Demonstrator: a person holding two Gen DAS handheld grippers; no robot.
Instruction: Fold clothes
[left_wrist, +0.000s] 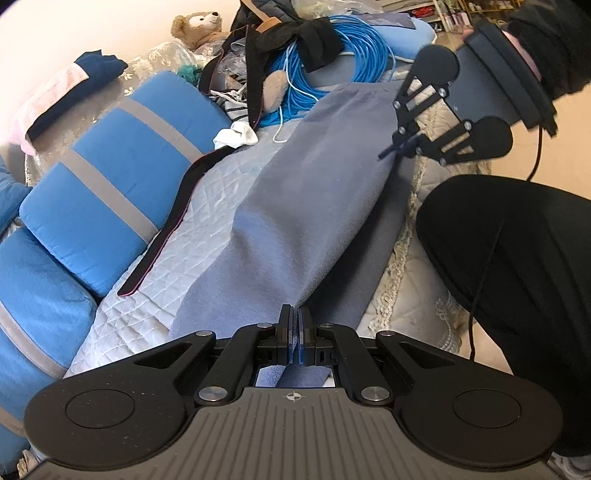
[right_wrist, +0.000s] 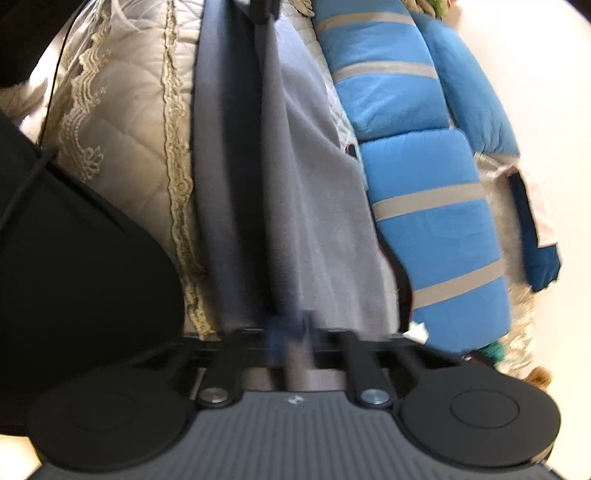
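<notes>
The grey garment (left_wrist: 314, 192) lies stretched along the quilt (left_wrist: 207, 206), beside the blue cushions (left_wrist: 122, 177). The left gripper (left_wrist: 295, 332) pinches its near end; the right gripper (left_wrist: 400, 146) clamps the far end, lifted slightly.

Quick count: 2 grippers, left gripper (left_wrist: 295, 332) & right gripper (left_wrist: 404, 142). 1 grey garment (left_wrist: 314, 192) btwn them. 3 blue striped cushions (left_wrist: 122, 177). 1 teddy bear (left_wrist: 199, 27), 1 blue cable coil (left_wrist: 354, 51), 1 white sock (left_wrist: 238, 134), 1 folded navy-pink pile (left_wrist: 70, 86).
</notes>
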